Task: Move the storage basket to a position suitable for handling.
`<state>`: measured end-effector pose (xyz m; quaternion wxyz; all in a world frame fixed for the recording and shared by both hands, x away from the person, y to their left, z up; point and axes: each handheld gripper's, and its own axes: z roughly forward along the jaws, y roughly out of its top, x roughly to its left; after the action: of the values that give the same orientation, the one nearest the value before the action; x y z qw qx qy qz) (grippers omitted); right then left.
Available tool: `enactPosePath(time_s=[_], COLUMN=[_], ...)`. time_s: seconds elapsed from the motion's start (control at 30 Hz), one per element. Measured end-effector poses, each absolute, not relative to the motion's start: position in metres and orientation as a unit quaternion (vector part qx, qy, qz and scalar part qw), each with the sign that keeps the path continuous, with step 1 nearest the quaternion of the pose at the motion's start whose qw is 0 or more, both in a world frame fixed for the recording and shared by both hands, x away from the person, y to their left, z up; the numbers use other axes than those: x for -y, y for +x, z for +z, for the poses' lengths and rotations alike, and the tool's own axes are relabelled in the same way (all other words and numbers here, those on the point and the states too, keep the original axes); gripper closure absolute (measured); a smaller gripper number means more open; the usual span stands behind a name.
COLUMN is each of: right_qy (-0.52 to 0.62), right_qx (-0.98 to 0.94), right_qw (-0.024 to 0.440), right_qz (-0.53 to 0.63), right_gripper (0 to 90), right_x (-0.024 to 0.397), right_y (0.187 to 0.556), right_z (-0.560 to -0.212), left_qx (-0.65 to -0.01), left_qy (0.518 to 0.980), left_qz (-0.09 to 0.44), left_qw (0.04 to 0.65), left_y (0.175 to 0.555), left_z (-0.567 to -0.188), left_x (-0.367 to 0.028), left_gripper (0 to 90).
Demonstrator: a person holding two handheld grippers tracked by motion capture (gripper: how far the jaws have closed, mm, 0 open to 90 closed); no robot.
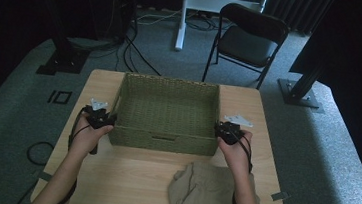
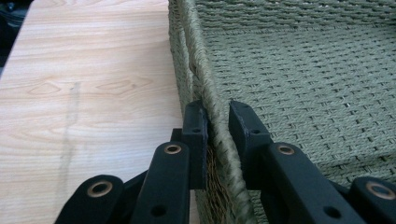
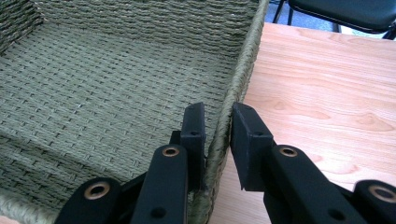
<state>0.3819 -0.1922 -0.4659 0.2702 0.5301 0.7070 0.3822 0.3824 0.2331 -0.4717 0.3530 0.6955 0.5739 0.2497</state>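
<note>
we have the woven basket (image 1: 167,111) sitting at the centre of the wooden table (image 1: 126,177), and we grip it by its two side walls. our left gripper (image 1: 101,118), at about nine o'clock of the basket, is clamped on the left rim, one jaw outside and one inside, the pads pressing the braided edge (image 2: 217,126). our right gripper (image 1: 227,131), at three o'clock, straddles the right rim (image 3: 222,135) in the same way; its jaws sit close on the weave, the inner one touching, the outer one with a hair of a gap, so we judge that grip the weaker one. if we lift or slide now, the soft wall could bend and slip out on that side, tipping the basket. the crumpled beige cloth (image 1: 206,189) lies at five o'clock, near the table's front edge, and dragging the basket back could push it off.
</note>
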Motion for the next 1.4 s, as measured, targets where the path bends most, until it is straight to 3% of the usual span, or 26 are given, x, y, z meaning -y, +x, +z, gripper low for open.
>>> enactPosePath(time_s=[1.4], right_qy=[0.569], right_qx=[-0.686], right_qw=[0.285], right_qz=[0.354], right_gripper=[79.7], right_x=[0.280], right_y=[0.400], right_z=[-0.464], left_qx=[-0.539], left_qy=[0.726], left_qz=[0.228], left_qw=[0.360], left_y=[0.405], left_z=[-0.471], left_x=[-0.143], left_gripper=[76.1])
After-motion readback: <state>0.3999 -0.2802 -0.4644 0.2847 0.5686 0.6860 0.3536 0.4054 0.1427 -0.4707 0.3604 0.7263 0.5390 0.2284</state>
